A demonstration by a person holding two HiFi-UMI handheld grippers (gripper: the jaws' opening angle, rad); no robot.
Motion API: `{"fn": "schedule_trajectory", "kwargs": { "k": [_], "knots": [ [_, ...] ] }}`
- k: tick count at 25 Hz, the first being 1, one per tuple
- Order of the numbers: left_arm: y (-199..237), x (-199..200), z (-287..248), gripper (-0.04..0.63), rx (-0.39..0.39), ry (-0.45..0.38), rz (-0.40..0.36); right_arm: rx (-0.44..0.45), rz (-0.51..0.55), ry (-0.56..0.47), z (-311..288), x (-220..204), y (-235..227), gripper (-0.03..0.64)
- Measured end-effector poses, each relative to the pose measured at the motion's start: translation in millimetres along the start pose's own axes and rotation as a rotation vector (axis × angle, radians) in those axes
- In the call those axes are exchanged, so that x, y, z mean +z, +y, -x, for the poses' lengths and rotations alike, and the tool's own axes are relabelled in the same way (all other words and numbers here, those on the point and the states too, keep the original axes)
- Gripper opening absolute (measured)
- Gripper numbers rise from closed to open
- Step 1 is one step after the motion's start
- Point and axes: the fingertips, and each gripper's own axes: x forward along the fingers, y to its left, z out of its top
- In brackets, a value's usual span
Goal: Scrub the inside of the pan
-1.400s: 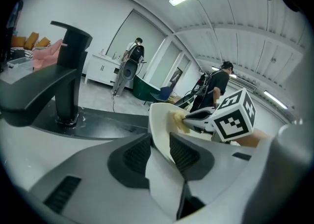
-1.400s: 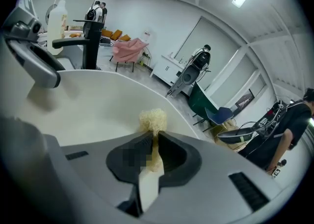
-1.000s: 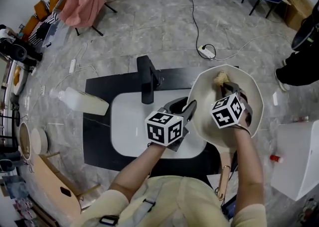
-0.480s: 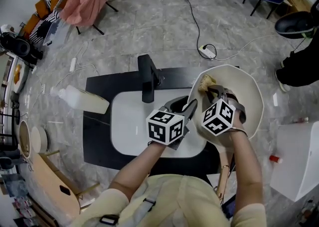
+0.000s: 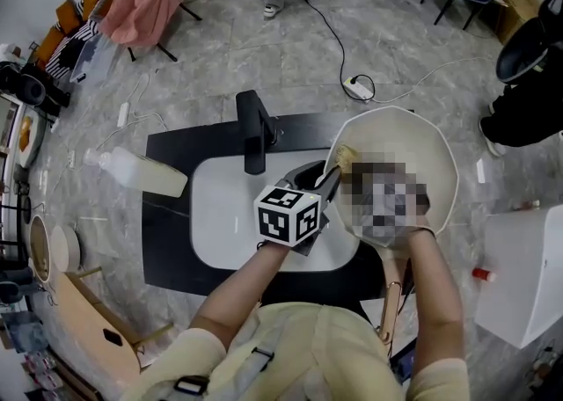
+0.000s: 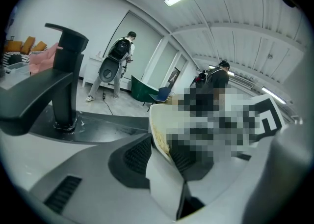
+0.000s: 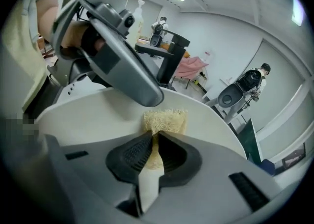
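Smooth matt pan [image 5: 406,131], coarse fibrous scrubber [image 7: 165,120]

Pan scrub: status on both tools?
Left tool clamped on pan rim. Right tool pinching scrubber, pressed to pan's inner wall. Faucet beside pan, apart.

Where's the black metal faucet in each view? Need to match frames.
Head view: black metal faucet, upper centre, behind the white sink basin.
Left gripper view: far left.
Right gripper view: upper centre, beyond the cream round pan.
Shared landmark: that pan, in all three.
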Motion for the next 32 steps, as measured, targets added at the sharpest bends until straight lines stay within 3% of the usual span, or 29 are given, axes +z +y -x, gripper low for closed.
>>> {"fn": "schedule_trajectory", "kwargs": {
  "k": [11,19,32],
  "knots": [
    [1.4,0.1,-1.2,0.12,0.034,-0.007,-0.043,0.146,0.073,-0.003,18.1,-6.1,40.0,0.051],
    [0.1,-0.1,0.2,0.12,0.067,-0.009,-0.096,0.293,0.131,0.054,36.1,-18.2,67.4,0.051],
    [-0.9,1.0,-0.2,0.12,0.075,-0.005,-0.143,0.524,0.155,0.303,71.7,-57.6,91.0,0.048]
  ]
}}
